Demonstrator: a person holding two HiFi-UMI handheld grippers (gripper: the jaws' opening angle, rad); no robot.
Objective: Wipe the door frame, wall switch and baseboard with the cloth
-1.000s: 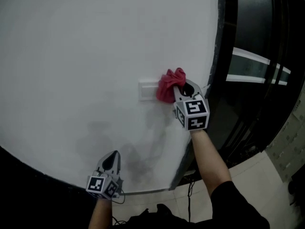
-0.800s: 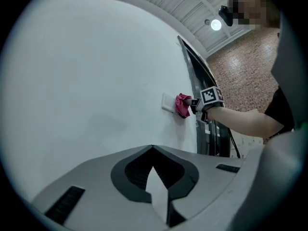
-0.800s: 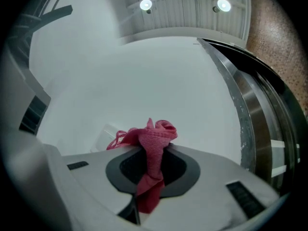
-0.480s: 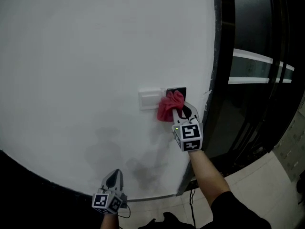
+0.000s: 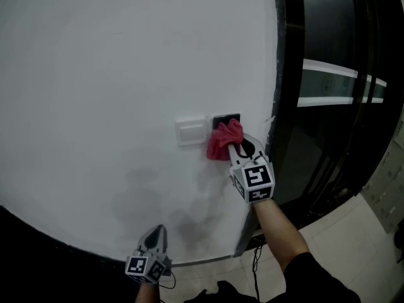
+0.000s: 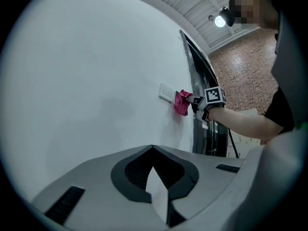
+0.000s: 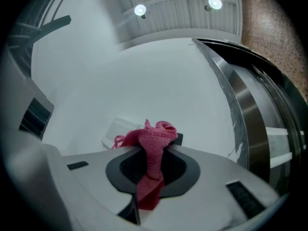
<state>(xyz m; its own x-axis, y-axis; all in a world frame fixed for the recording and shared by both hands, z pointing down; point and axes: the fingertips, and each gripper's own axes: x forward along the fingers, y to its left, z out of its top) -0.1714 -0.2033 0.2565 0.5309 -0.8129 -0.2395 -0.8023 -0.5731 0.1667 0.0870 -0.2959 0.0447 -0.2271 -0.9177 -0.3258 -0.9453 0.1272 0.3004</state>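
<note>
Left tool [image 6: 154, 153] fills bottom of frame, jaws closed together, nothing between them. White wall [image 6: 91, 76] covers left and centre. Right of centre: white switch plate [image 6: 166, 93] on wall, red cloth [image 6: 182, 103] just beside it, touching wall, pinched in right tool [image 6: 191, 100] with marker cube. Forearm [image 6: 240, 122] runs in from right. Dark door frame [image 6: 198, 81] behind; brick wall [image 6: 240, 71], ceiling lamp [image 6: 220, 20] upper right.
</note>
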